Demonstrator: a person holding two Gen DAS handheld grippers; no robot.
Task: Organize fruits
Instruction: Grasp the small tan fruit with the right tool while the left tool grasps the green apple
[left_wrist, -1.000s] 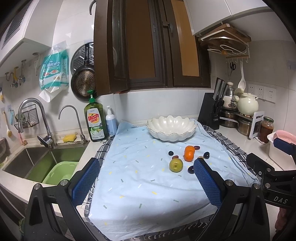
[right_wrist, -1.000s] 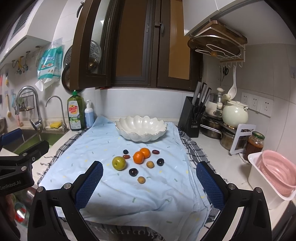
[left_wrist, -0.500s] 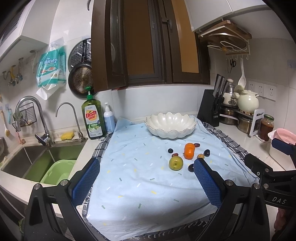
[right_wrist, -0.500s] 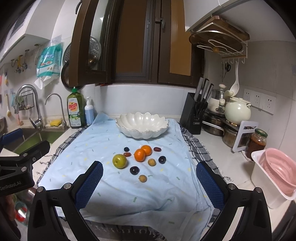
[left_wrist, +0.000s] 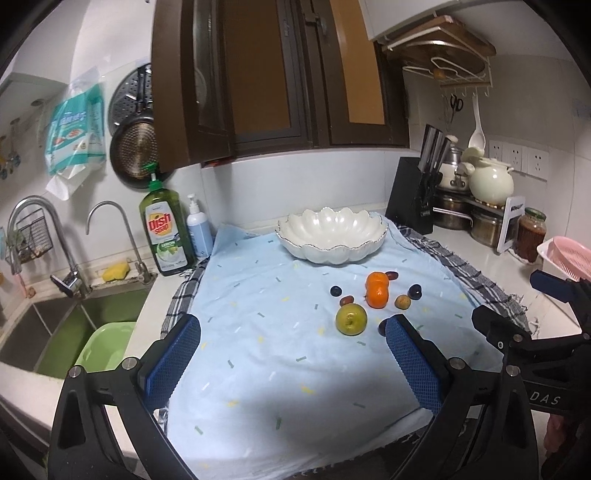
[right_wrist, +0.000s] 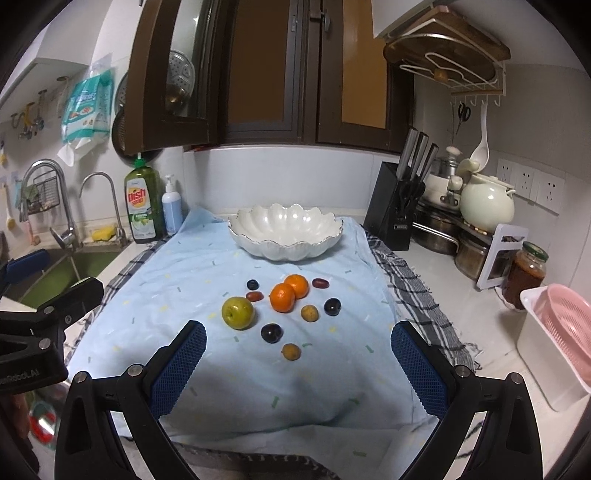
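On the light blue cloth (right_wrist: 207, 288) lies a cluster of fruit: a green apple (right_wrist: 237, 312) (left_wrist: 351, 319), two oranges (right_wrist: 282, 297) (left_wrist: 377, 293), dark plums (right_wrist: 271, 332) and small brown and red fruits (right_wrist: 309, 313). Behind them stands an empty white scalloped bowl (right_wrist: 284, 230) (left_wrist: 330, 234). My right gripper (right_wrist: 295, 363) is open, hovering in front of the fruit. My left gripper (left_wrist: 291, 363) is open too, lower left of the apple, nothing between its fingers. Each gripper shows at the edge of the other's view.
A sink (left_wrist: 55, 325) with a green basin (left_wrist: 105, 347) and taps lies left; dish soap (left_wrist: 164, 230) stands at the cloth's back left. A knife block (right_wrist: 400, 206), pots, a jar (right_wrist: 524, 275) and a pink colander (right_wrist: 565, 325) crowd the right counter. Cabinet doors hang overhead.
Both grippers have edged slightly forward toward the fruit and stayed open. The fruit and bowl have not moved.
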